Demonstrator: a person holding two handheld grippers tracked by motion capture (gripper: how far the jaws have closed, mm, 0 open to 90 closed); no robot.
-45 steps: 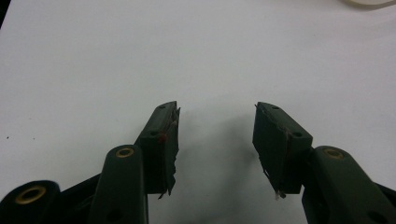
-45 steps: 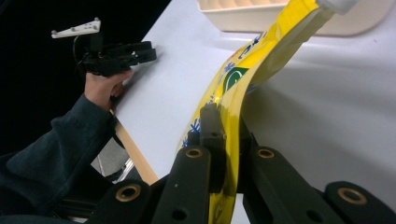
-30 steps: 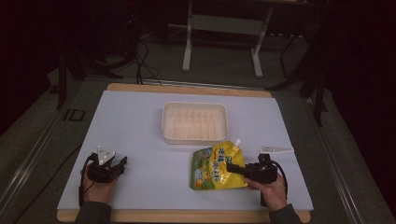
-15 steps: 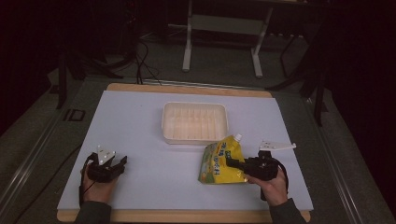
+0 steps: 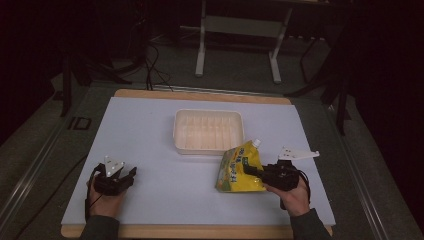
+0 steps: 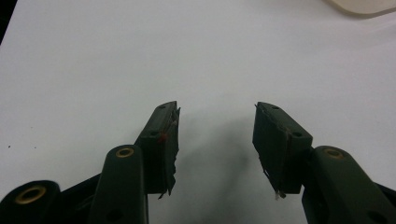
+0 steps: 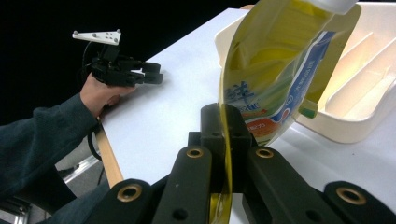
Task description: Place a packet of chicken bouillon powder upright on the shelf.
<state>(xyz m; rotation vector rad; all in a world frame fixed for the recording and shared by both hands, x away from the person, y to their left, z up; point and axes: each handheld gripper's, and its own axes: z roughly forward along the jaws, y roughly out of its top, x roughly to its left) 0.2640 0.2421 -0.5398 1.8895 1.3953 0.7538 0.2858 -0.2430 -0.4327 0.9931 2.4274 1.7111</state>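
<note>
Beside the tray, the yellow spout pouch now stands tilted up off the table — right gripper clamped on its edge, ready to drop in; left gripper idles, jaws apart.

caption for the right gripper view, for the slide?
Right gripper jaws shut on the edge of a yellow spouted pouch, lifted beside the cream tray.

— How do my hands stand?
— Your left gripper rests low with its jaws apart. Your right gripper has its jaws pressed together, the hand behind it.
</note>
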